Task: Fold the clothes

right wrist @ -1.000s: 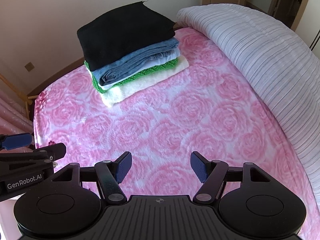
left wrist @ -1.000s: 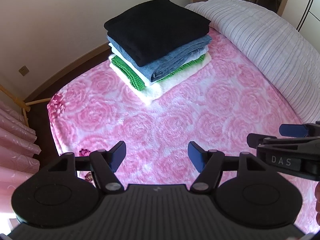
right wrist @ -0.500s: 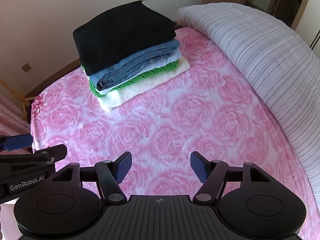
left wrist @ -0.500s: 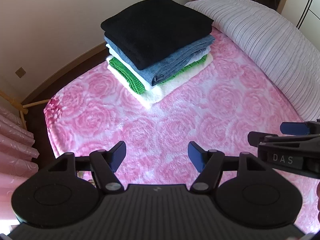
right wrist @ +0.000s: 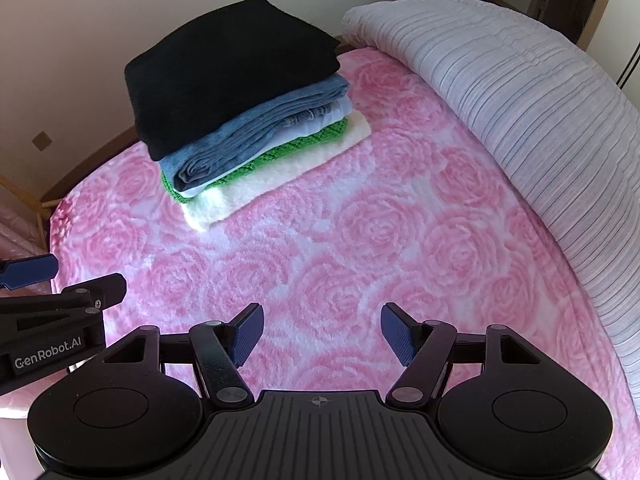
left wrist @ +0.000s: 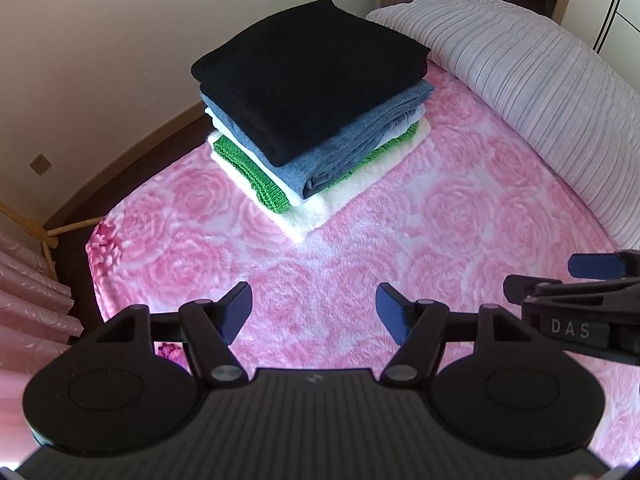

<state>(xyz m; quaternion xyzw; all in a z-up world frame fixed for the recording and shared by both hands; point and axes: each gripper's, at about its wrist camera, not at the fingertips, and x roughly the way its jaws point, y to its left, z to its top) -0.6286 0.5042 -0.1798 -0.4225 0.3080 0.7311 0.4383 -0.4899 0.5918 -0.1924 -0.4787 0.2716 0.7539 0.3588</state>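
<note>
Nearest to us, at 6 o'clock in the left wrist view, the left gripper points steeply down with its two blue-padded fingers standing well apart and nothing between them. At 3 o'clock in that view we see the tip of the right gripper from the side. In its own view the right gripper sits at 6 o'clock, its fingers likewise spread wide and empty. The two grippers hang side by side, near each other but not touching.

Below both grippers lies the blanket, pink with a rose pattern, covering the bed; neither gripper touches it.

Further out, at 12 o'clock in the left view and 11 o'clock in the right view, the stack of folded clothes rests on the blanket near the far corner of the bed. From the bottom up we count a cream piece, a green knit piece, a white piece, a blue piece and a black piece on top. No container appears in either view.

At 1 to 3 o'clock, a striped quilt lies rolled along the far edge of the bed, just beside the stack.
</note>
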